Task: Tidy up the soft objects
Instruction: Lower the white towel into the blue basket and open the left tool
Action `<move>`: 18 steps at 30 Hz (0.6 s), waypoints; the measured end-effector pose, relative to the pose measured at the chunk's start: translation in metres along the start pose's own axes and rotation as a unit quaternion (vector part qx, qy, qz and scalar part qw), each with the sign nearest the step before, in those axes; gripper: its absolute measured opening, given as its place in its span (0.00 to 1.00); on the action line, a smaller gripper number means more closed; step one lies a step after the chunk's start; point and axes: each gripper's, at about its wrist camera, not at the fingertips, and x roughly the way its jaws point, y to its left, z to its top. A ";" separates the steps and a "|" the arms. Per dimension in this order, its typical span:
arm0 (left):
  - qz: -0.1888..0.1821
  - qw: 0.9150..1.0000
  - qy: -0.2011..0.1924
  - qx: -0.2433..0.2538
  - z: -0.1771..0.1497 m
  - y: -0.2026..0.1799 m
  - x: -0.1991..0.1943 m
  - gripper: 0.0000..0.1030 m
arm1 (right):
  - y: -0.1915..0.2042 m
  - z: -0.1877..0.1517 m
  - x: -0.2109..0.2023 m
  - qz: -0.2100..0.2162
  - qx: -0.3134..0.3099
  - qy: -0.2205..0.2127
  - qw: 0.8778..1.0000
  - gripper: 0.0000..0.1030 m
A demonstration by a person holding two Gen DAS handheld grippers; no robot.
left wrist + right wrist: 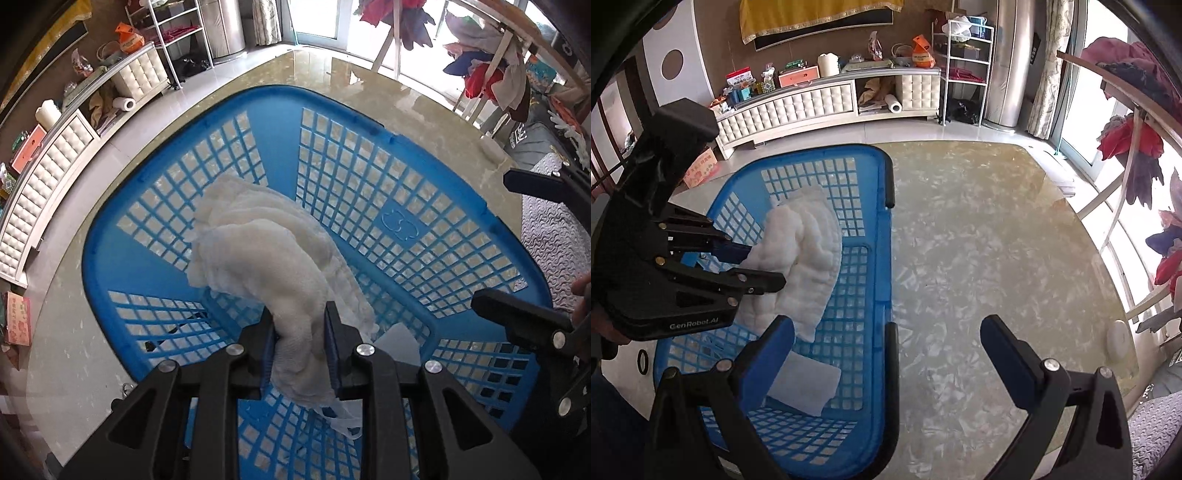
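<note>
The white quilted cloth [258, 251] is pinched at one end between the left gripper [300, 354] jaws, which are clamped on it; the rest of it drapes forward from the jaws, inside the blue basket [406, 258]. The right wrist view shows what the left cannot: the cloth [805, 254] hangs down past the left gripper [757, 267] with its lower end reaching toward the basket's [882, 258] lattice floor, though whether it touches there cannot be told. That view also shows fully a flat white sheet [809, 384] lying on the basket floor, just behind the right gripper's near jaw; in the left wrist view only a corner of that sheet [400, 341] peeks out beside the jaws.

The right gripper [886, 354] jaws stand wide apart, holding nothing, one over the basket and one over the marbled desk [997, 258]. In the left wrist view the right gripper [528, 251] shows only partly, at the right edge. The basket rests on the desk [66, 332].
</note>
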 end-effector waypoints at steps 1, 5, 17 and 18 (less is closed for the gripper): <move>-0.001 1.000 0.001 0.001 0.002 0.001 0.001 0.22 | -0.001 0.001 0.001 -0.001 0.001 0.002 1.000 0.98; 0.000 1.000 0.002 0.003 0.003 0.000 0.003 0.22 | -0.005 0.001 0.002 0.002 0.006 0.006 1.000 0.98; 0.018 1.000 -0.007 0.019 0.003 -0.004 -0.003 0.46 | -0.009 0.001 0.004 0.009 0.011 0.009 1.000 0.98; 0.019 1.000 -0.009 0.019 0.003 -0.004 -0.005 0.50 | -0.009 0.002 0.004 0.009 0.011 0.008 1.000 0.98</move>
